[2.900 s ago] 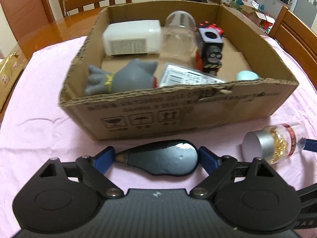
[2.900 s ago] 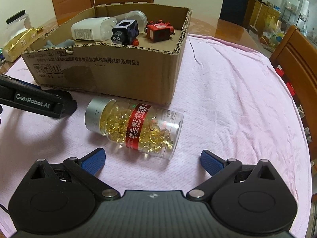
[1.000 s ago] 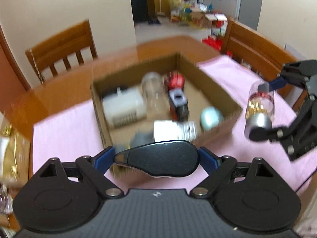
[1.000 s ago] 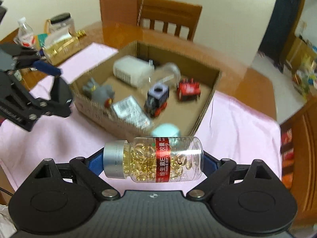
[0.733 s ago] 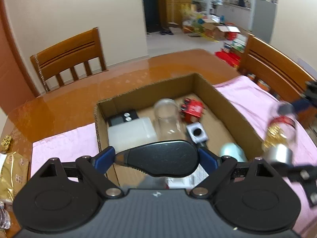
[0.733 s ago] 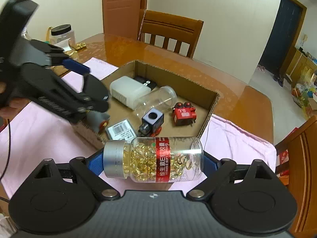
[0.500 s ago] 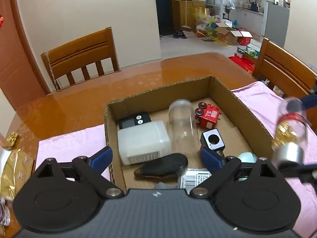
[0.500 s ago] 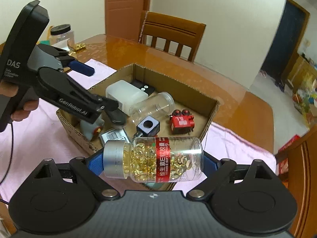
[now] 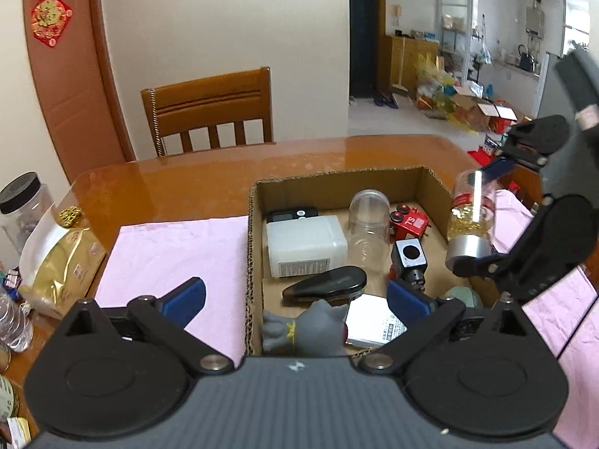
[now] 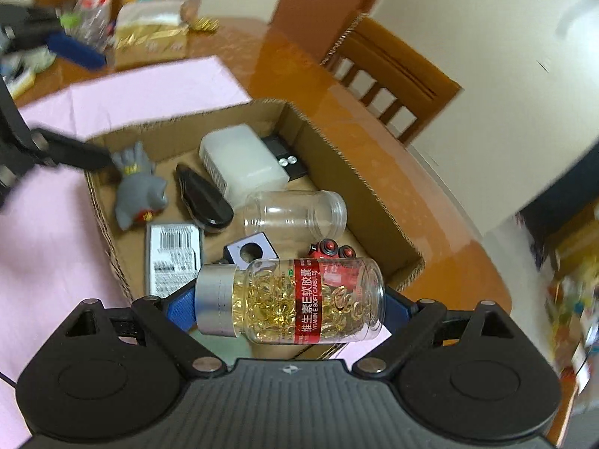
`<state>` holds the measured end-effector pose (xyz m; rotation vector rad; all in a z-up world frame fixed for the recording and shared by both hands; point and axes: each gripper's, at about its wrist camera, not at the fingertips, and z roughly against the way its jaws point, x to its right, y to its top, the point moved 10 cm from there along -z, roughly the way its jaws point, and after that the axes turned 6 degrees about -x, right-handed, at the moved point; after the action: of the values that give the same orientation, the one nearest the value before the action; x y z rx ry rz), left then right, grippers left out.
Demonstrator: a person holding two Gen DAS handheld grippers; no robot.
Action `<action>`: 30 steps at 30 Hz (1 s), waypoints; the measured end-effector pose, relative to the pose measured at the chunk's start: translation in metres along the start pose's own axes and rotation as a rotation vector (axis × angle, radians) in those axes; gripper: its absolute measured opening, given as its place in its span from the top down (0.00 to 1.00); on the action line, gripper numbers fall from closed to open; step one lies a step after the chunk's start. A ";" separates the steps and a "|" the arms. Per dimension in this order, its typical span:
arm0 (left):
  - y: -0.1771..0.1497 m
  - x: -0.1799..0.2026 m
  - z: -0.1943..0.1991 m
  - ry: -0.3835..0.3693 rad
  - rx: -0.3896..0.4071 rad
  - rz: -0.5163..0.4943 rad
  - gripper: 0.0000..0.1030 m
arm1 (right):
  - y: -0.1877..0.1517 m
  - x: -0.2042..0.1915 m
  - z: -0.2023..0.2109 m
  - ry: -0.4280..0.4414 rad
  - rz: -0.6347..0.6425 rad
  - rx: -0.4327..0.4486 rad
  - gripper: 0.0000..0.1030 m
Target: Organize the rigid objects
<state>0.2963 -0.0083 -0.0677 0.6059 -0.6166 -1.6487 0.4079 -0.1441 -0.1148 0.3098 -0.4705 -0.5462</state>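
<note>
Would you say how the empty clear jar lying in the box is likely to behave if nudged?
The clear jar lies on its side in the cardboard box, so it would probably roll. It looks empty and lidless, so likely light. Its smooth wall may slip between pads.

Glossy orange-brown wooden surface (image 9: 209,183), partly under a pink cloth (image 9: 176,250). Behind it, a slatted wooden chair (image 9: 209,112) against a cream wall (image 9: 224,37). At left, a brown door (image 9: 67,86) bearing a red ornament (image 9: 51,19). Beyond a dark doorway (image 9: 365,30), a bright, cluttered room with pale floor (image 9: 404,123).
</note>
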 end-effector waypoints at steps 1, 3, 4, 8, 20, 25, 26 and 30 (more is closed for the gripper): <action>-0.002 -0.001 0.001 0.010 -0.002 0.001 0.01 | 0.001 -0.001 -0.003 -0.005 0.024 -0.010 0.07; -0.004 -0.003 0.001 0.026 -0.007 0.003 0.01 | 0.002 -0.002 -0.009 0.003 0.059 -0.029 0.07; -0.005 -0.004 0.001 0.030 -0.010 0.008 0.01 | 0.002 -0.002 -0.012 0.007 0.073 -0.035 0.07; -0.006 -0.007 0.002 0.027 -0.015 0.041 0.01 | 0.003 -0.003 -0.022 0.016 0.098 -0.065 0.04; 0.003 -0.003 0.012 0.099 0.002 -0.006 0.01 | 0.000 0.008 0.016 0.018 -0.121 -0.029 0.00; 0.004 0.002 0.019 0.066 -0.047 0.030 0.01 | -0.018 0.005 0.042 0.056 -0.412 -0.073 0.00; 0.004 0.002 0.019 0.067 -0.064 0.034 0.01 | -0.024 0.003 0.046 0.059 -0.470 -0.089 0.00; 0.002 0.005 0.023 0.050 -0.124 0.065 0.01 | -0.047 -0.005 0.063 0.040 -0.704 -0.126 0.00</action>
<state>0.2813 -0.0122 -0.0502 0.5294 -0.4888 -1.5933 0.3525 -0.1893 -0.0818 0.3631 -0.2767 -1.2472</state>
